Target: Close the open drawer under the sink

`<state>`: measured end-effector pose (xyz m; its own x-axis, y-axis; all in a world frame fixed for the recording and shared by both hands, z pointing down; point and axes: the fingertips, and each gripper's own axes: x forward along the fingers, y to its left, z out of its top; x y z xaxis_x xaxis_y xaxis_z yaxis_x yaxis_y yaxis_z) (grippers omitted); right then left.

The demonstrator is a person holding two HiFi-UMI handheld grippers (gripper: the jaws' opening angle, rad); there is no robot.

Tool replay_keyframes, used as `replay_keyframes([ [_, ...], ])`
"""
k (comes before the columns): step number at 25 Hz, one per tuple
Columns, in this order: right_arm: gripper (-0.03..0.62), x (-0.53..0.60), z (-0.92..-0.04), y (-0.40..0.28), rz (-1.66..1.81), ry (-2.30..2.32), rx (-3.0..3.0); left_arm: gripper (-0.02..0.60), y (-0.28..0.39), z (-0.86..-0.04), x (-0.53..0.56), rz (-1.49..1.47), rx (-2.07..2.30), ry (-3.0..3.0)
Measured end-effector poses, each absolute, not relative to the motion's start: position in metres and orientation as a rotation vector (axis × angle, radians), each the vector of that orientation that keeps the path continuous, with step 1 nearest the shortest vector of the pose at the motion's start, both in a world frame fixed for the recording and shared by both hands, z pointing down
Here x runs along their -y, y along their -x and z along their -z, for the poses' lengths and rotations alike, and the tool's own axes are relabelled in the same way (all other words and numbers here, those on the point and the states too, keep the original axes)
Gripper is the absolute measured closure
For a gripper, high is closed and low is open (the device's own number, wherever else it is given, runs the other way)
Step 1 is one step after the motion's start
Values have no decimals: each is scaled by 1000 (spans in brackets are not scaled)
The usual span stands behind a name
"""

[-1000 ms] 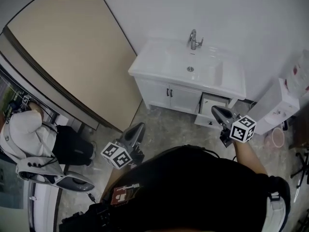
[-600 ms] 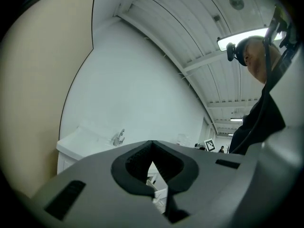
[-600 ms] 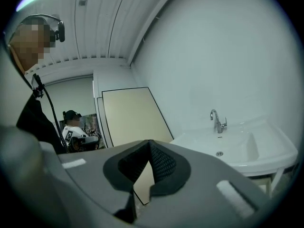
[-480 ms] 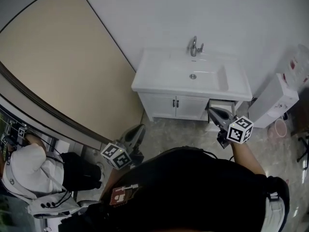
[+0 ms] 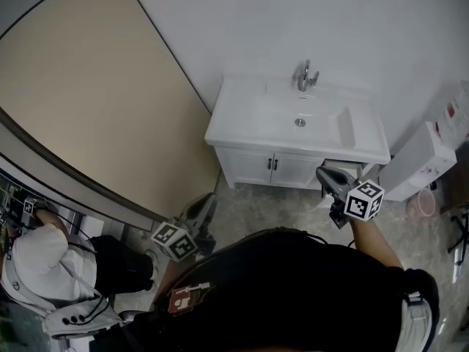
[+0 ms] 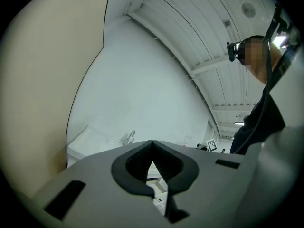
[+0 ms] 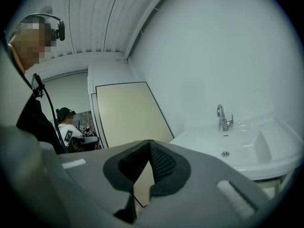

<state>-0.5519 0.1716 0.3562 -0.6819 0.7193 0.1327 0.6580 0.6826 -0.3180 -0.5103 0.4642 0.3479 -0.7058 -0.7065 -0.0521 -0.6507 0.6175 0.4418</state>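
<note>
Over the last second the person has moved toward the sink (image 5: 300,122), so the right gripper (image 5: 325,172) now lines up in front of the drawer (image 5: 355,171). The drawer still stands pulled out at the right end of the cabinet (image 5: 267,169), partly hidden behind that gripper. The 2 grippers keep their jaws pressed together on nothing, the left gripper (image 5: 208,199) low and well apart to the left. I judge the approach nearly done, with the push itself still to come.

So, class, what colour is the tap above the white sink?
Shiny silver metal. The tap shows best in the right gripper view.
</note>
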Motion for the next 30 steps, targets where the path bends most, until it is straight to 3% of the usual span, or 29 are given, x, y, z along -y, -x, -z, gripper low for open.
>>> replay_keyframes([
  [19, 603, -84, -339, 761, -372, 1337, 2537, 591, 677, -320, -342, 611, 2774, -992],
  [30, 603, -11, -371, 814, -472, 1169, 2587, 591, 757, -330, -282, 562, 2687, -1113],
])
